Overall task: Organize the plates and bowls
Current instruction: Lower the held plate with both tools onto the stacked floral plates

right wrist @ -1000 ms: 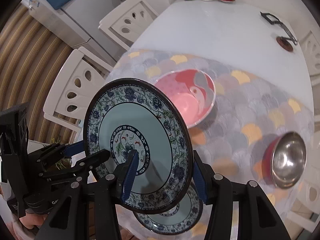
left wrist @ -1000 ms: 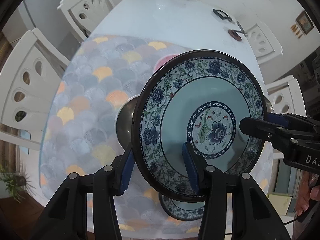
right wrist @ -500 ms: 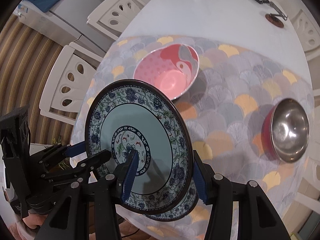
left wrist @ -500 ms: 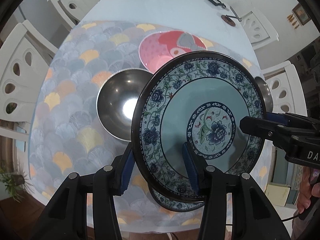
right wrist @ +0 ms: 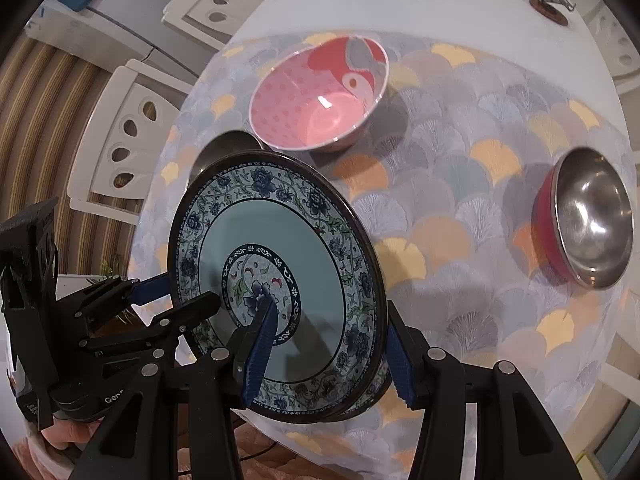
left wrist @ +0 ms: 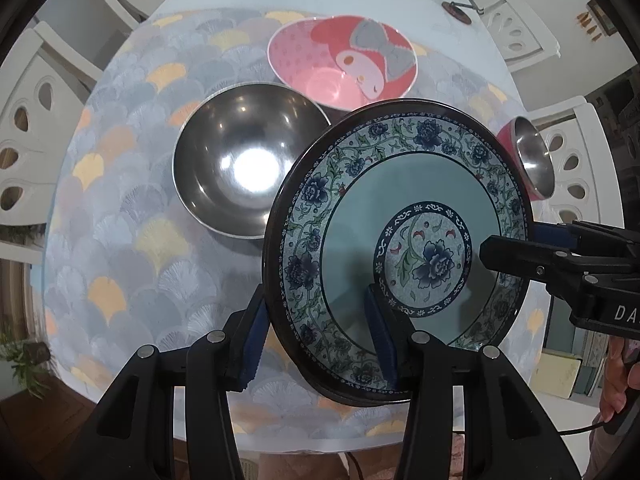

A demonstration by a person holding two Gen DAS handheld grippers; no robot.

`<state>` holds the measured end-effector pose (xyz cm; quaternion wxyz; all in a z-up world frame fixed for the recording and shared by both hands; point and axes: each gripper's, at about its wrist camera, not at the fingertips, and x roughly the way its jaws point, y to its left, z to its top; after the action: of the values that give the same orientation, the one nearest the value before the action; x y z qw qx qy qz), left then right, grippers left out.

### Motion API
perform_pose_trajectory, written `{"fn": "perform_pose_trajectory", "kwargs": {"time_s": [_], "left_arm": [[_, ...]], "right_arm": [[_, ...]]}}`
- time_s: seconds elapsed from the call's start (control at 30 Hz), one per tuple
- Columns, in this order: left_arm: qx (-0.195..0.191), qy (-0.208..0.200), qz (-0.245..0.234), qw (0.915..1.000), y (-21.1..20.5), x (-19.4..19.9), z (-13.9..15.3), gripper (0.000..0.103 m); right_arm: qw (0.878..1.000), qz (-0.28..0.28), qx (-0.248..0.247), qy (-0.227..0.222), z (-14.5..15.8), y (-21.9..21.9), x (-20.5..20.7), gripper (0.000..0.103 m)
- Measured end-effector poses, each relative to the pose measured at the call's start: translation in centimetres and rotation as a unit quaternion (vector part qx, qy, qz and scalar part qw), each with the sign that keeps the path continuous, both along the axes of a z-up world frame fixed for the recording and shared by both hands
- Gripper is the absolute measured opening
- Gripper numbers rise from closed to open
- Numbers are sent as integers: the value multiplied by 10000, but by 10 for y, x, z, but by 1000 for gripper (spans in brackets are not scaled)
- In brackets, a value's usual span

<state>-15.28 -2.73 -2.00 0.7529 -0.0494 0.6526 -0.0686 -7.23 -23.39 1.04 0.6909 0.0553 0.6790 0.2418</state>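
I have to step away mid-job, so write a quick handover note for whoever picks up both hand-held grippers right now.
Left hand-held gripper: shut on the near rim of the floral plate.
Right hand-held gripper: shut on the same plate's opposite rim. Plate is held tilted above the mat.
On the mat: steel bowl, pink bowl, and red-sided steel bowl, each standing apart. A second plate edge peeks out beneath the held one.
Done: plate lifted.
Left: probably set it on the plate below, then sort the bowls.
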Motion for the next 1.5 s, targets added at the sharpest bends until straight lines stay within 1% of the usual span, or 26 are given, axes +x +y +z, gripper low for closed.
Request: {"fn": "perform_pose_trajectory", "kwargs": {"time_s": [0.43,0.57,0.7,0.9,1.3,1.37,1.5], "left_arm": [[-15,304,-38,9995,-5,-9,-23,44],[-7,404,-93,9991,-8,-13,-30,44],[11,492,-133,9987,-12,-13,-38,44],[0,629,-148,9979,-14,-17,-49,44],[-32,784,-127,9968,-21,-14,-65,44],[-31,806,-129,9967,-28,-13,-66,44],[-34,834,-122,9964,-29,-11,-68,44]], "right_arm": [[9991,27,-115,397,-24,0,-8,51],[9986,59,-148,502,-32,1,-11,54],[9980,91,-228,586,-40,1,-15,54],[9970,38,-217,746,-51,-2,-20,54],[9948,40,-294,976,-70,4,-23,54],[9943,50,-313,1013,-72,7,-23,55],[9938,61,-355,1050,-75,10,-22,55]]}}
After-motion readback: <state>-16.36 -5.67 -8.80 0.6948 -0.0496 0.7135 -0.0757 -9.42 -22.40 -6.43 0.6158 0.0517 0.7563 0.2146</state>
